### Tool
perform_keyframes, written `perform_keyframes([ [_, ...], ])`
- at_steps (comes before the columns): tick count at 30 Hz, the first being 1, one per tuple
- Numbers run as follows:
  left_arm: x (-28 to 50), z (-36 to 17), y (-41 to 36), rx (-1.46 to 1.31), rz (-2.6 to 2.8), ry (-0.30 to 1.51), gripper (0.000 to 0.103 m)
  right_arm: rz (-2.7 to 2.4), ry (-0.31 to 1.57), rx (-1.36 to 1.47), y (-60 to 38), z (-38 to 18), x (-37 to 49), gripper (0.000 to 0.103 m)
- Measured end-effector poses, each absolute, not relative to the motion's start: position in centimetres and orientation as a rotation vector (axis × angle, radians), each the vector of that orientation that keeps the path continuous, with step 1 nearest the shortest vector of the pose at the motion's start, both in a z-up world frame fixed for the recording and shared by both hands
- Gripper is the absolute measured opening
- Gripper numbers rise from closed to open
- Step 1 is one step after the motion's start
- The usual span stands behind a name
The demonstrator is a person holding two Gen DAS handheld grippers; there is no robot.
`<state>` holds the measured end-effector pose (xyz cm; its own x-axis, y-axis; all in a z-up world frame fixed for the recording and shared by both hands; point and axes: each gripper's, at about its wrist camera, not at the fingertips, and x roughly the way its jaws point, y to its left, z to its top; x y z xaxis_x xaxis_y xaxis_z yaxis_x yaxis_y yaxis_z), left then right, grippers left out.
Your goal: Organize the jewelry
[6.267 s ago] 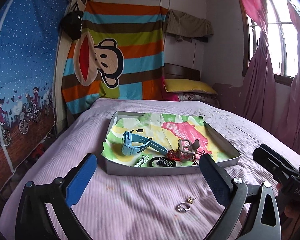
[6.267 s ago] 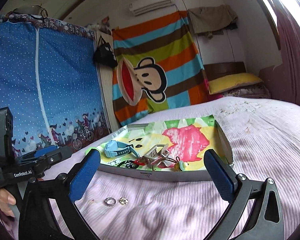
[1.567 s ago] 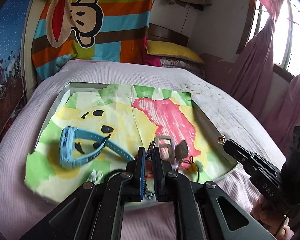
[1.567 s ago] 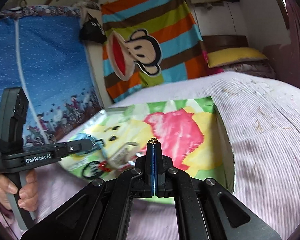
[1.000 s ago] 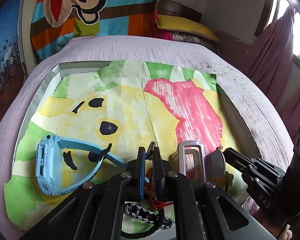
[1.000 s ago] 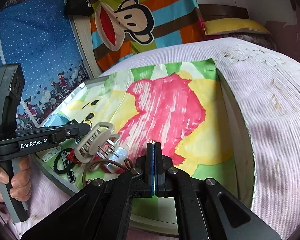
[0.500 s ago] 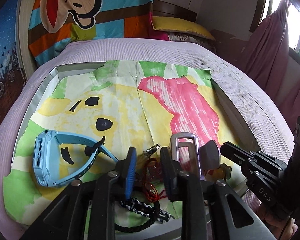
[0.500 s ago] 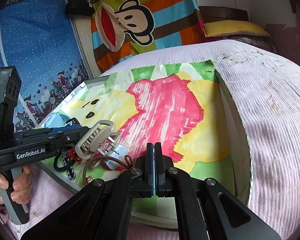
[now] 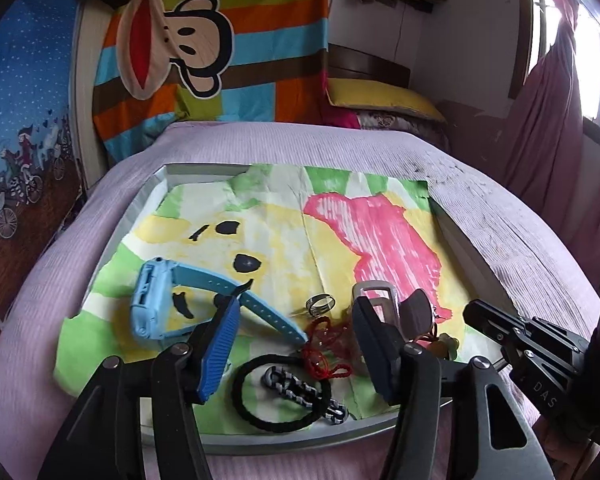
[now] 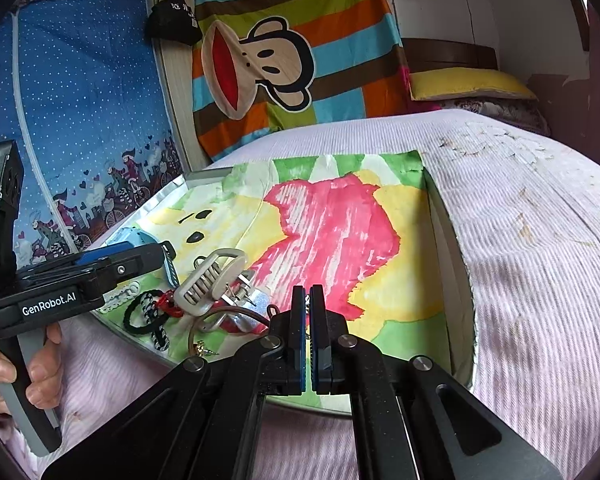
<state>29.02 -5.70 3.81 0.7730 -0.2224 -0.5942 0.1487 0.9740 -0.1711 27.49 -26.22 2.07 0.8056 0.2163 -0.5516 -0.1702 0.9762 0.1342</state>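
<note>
A grey tray lined with a painted paper lies on the purple bed. My left gripper stands open just above its near end, nothing between its fingers. A silver ring lies loose on the paper between the fingertips. Around it are a blue watch, a red cord, a black hair tie and a beige hair clip. My right gripper hovers over the tray's near edge, its jaws parted by a narrow gap and empty. A small gold earring rests on the paper.
A person's hand holds the left gripper's handle at the left. The right gripper shows at the tray's right corner. A striped monkey blanket hangs behind the bed, with a yellow pillow and pink curtains to the right.
My left gripper has opened wide and the ring now lies free on the paper. The right jaws have parted slightly; the earring once at their tip lies in the tray.
</note>
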Motion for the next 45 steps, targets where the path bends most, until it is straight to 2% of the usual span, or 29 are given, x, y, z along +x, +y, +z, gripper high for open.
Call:
perform_keyframes([
  [6,27.6,4.1,-4.8,-0.134,-0.168,0.614,0.074,0.198,0.565,0.078,-26.3,2.8,26.0,0.002],
  [7,27.1,4.3,-4.6,-0.136,-0.165,0.602,0.076,0.196,0.56,0.08,-26.3,2.9,25.7,0.007],
  [9,26.6,4.4,-4.5,-0.138,-0.161,0.586,0.081,0.192,0.548,0.09,-26.4,3.0,25.1,0.027],
  [10,26.2,4.5,-4.4,-0.137,-0.158,0.575,0.082,0.189,0.536,0.097,-26.4,3.2,24.7,0.043],
  [14,25.1,4.7,-3.9,-0.137,-0.15,0.559,0.084,0.19,0.503,0.102,-26.4,3.7,23.4,0.045],
  [18,23.8,4.8,-3.3,-0.147,-0.14,0.537,0.091,0.19,0.469,0.098,-26.2,4.3,21.9,0.046],
  [20,23.3,4.9,-3.1,-0.148,-0.135,0.527,0.095,0.187,0.454,0.1,-26.2,4.4,21.2,0.056],
  [21,23.0,5.0,-3.0,-0.148,-0.128,0.521,0.098,0.184,0.445,0.101,-26.1,4.6,20.8,0.058],
  [23,22.2,5.1,-2.7,-0.15,-0.11,0.503,0.102,0.179,0.423,0.101,-26.1,4.8,19.9,0.07],
  [29,20.0,5.4,-2.3,-0.14,-0.074,0.453,0.103,0.191,0.372,0.11,-26.0,5.4,17.6,0.093],
  [31,19.2,5.5,-2.2,-0.131,-0.067,0.436,0.103,0.193,0.354,0.108,-25.8,5.6,16.8,0.094],
  [34,18.1,5.5,-2.1,-0.129,-0.063,0.422,0.103,0.194,0.334,0.104,-25.5,5.8,15.6,0.102],
  [45,13.2,5.3,-1.7,-0.115,-0.062,0.38,0.103,0.193,0.326,0.103,-25.2,5.5,11.3,0.102],
])
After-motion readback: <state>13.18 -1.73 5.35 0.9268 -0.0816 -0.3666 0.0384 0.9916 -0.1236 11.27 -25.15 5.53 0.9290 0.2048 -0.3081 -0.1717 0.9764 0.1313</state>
